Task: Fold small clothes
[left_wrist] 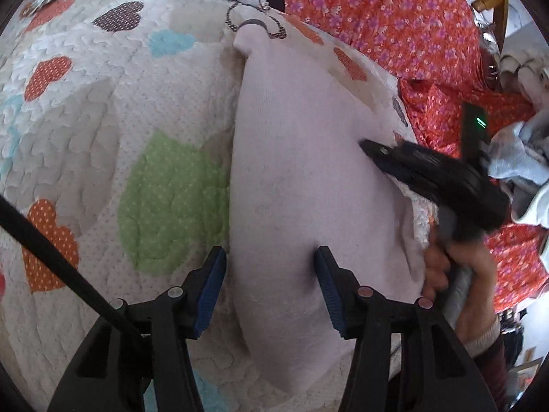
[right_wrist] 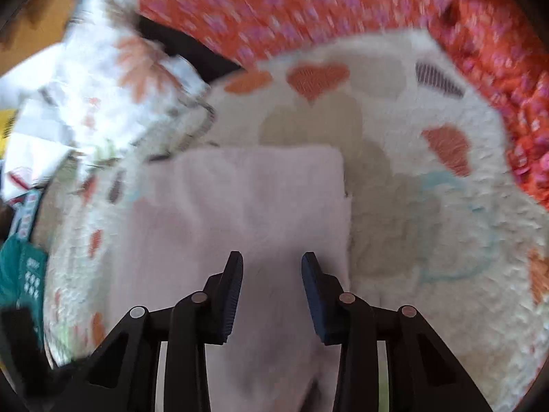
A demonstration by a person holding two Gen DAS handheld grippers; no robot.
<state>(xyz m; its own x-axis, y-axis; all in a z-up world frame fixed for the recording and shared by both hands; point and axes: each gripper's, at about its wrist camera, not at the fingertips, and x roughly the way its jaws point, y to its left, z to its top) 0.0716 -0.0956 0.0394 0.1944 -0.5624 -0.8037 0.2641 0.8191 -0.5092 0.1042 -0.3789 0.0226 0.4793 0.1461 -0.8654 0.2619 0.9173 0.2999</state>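
A pale pink small garment lies folded lengthwise on a white quilt with coloured hearts. My left gripper is open and straddles the garment's near left edge, one finger on the quilt, one on the cloth. The right gripper reaches in from the right, its tips over the garment's right side. In the blurred right wrist view, the right gripper is open just above the pink garment, holding nothing.
An orange floral fabric lies beyond the quilt at the right. A pile of light blue clothes sits at the far right. A white patterned cloth and a teal item lie at the quilt's left in the right wrist view.
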